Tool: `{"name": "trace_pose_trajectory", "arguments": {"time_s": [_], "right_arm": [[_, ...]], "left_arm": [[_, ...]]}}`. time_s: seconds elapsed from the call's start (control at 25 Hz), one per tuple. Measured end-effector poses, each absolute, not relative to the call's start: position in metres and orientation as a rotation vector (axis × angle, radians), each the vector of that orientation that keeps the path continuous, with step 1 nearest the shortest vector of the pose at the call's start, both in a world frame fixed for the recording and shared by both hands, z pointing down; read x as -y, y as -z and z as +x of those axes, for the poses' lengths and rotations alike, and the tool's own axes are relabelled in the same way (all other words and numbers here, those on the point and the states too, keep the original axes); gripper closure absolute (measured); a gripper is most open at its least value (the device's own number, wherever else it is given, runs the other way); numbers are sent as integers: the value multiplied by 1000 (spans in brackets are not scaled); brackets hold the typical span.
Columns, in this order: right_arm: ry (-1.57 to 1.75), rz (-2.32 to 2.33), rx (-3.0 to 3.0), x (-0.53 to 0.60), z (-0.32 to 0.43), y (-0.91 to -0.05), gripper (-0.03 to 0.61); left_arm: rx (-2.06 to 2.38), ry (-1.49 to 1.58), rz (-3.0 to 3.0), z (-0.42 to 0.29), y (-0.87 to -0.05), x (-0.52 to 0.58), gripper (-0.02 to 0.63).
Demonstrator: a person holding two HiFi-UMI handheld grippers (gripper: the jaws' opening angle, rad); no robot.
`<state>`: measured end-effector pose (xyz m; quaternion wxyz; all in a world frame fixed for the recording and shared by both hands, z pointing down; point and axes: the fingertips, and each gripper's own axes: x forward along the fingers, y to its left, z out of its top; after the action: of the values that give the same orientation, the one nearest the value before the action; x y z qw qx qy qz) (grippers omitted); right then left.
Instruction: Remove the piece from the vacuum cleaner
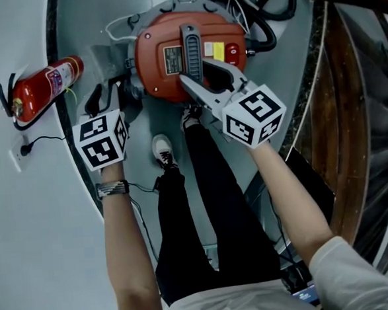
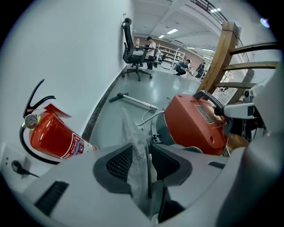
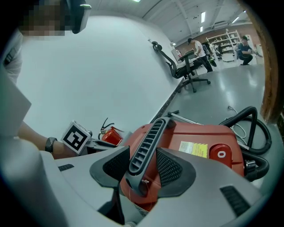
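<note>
The left gripper points steeply down at the floor, close to the left of the vacuum. Its 2 jaws stand well apart. A thin grey piece, cloth-like, stands upright between the pads and rises past their tips. It fills most of the gap, but the pads do not visibly press on it, so the grip reads as released.

The right gripper is clamped on the vacuum's grey ribbed handle, with 1 pad on each side of the bar. The handle runs across the top of the red body. In the head view this gripper reaches in from the lower right.

The vacuum sits on a smooth grey floor just in front of the person's shoe. A black hose curls away on its right side.

A red extinguisher lies against the white wall to the left, near a socket with a plug in it. A wooden stair frame rises on the right. A metal tube lies on the floor farther along the wall. Beyond it stands an office chair, and behind that people work by shelves under ceiling lights.
</note>
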<state>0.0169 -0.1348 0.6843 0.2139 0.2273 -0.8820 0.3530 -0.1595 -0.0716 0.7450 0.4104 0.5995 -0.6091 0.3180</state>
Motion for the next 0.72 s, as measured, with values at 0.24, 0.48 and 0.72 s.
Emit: {"name": "trace_pose_trajectory", "arguments": {"time_s": [0.24,0.48,0.72], "right_arm": [[-972,603,2453,134,16,-683,383],[-971,606,2454,134,16,-683,383],[-965,618,2464,135,16,-683,383]], "left_arm": [[1517,-827,1448,-161,-755,74,471],[1463,-764,1427,-156,-759,73,523],[1504,-790,1448,-151,-757,75,571]]}}
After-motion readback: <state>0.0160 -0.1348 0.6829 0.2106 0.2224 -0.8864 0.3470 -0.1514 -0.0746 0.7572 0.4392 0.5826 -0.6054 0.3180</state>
